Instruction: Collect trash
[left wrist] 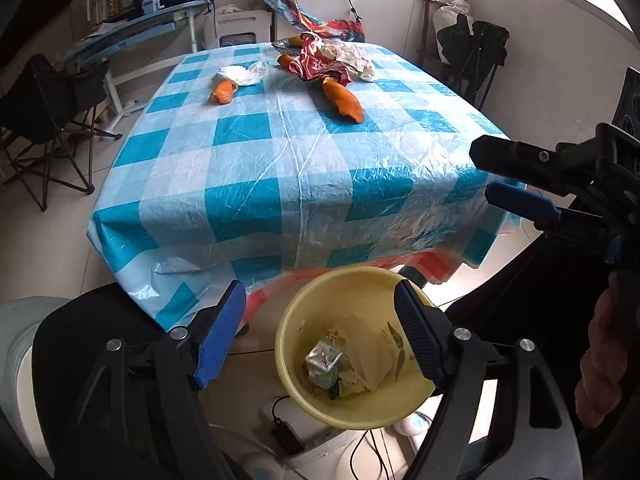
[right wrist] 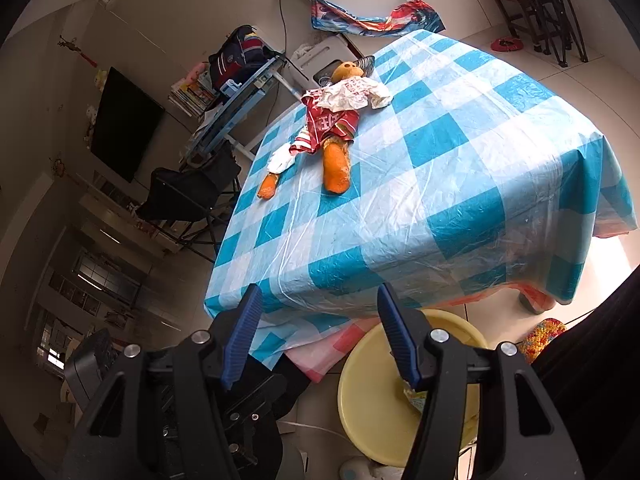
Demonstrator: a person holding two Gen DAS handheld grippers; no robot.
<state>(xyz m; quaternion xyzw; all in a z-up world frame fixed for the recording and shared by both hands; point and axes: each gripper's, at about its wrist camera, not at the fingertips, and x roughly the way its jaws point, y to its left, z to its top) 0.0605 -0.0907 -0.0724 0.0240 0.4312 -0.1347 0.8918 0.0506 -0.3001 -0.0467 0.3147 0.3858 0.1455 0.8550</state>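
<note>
Both tongs hang empty above a yellow bin [left wrist: 352, 412] that stands on the floor at the near edge of a counter [left wrist: 280, 168] covered in a blue-and-white checked plastic cloth. The left tongs [left wrist: 320, 340] are spread wide, nothing between their blue pads, with the bin's mouth directly below them; inside lie a crumpled silver carton [left wrist: 323, 360] and pale paper wrappers [left wrist: 372, 364]. The right tongs [right wrist: 320, 336] are likewise parted wide and hold nothing; in the left wrist view they reach in from the right side [left wrist: 516, 184], level with the counter's near corner, a bare hand [left wrist: 604, 364] visible behind them.

The remaining trash sits at the far end of the counter, well apart from both tongs. A long orange peel [left wrist: 344, 101] lies nearest, its far end tucked under a red printed wrapper [left wrist: 316, 65]. White crumpled paper [left wrist: 356, 60] rests on that wrapper. To the left, a smaller orange peel [left wrist: 223, 92] touches a crumpled white tissue [left wrist: 244, 73]. Another orange piece [right wrist: 346, 72] sits at the counter's far edge beside a dark dish [right wrist: 366, 64].

Beyond the counter stand a folding chair [left wrist: 44, 120] and a cluttered glass side table [left wrist: 132, 30].
</note>
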